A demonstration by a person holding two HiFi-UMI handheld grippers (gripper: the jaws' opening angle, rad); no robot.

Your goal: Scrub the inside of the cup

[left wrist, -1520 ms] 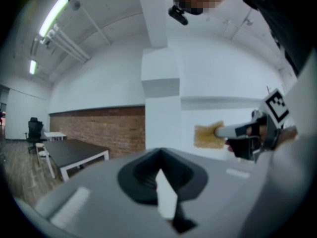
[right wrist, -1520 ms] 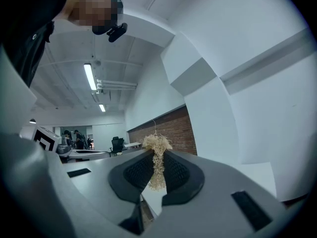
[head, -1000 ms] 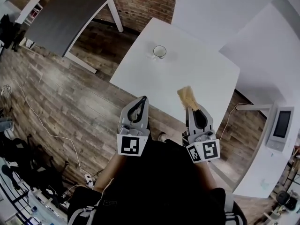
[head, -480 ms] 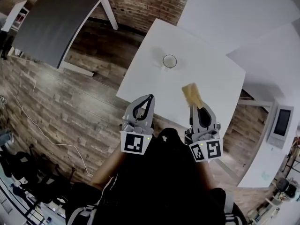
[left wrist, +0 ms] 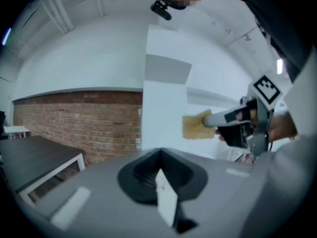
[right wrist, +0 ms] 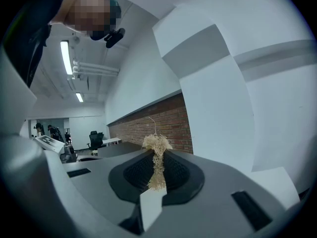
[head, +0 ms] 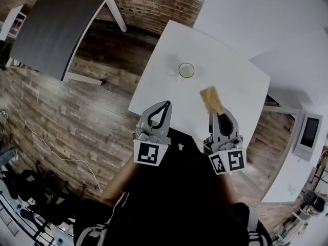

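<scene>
A white cup [head: 186, 70] stands upright and alone on a white desk [head: 241, 81], well apart from the two handheld tools raised near the desk's closest corner. The left tongs [head: 164, 104] are clenched on nothing. The right tongs [head: 216, 115] grasp a straw-coloured, fibrous scrub pad [head: 210, 99] by one end, and most of it juts out ahead toward the cup. Nothing steadies the cup, which is the main hazard: pushing the pad in before the left tongs open and take hold of the cup would likely slide it across the smooth top or tip it over. The pad looks about as broad as the cup's mouth, so it may catch on the rim and drag the cup along rather than enter. The grip is also a narrow pinch on loose fibres, so twisting inside the cup could fold the pad or pull it free. Whether the cup holds liquid cannot be seen.
</scene>
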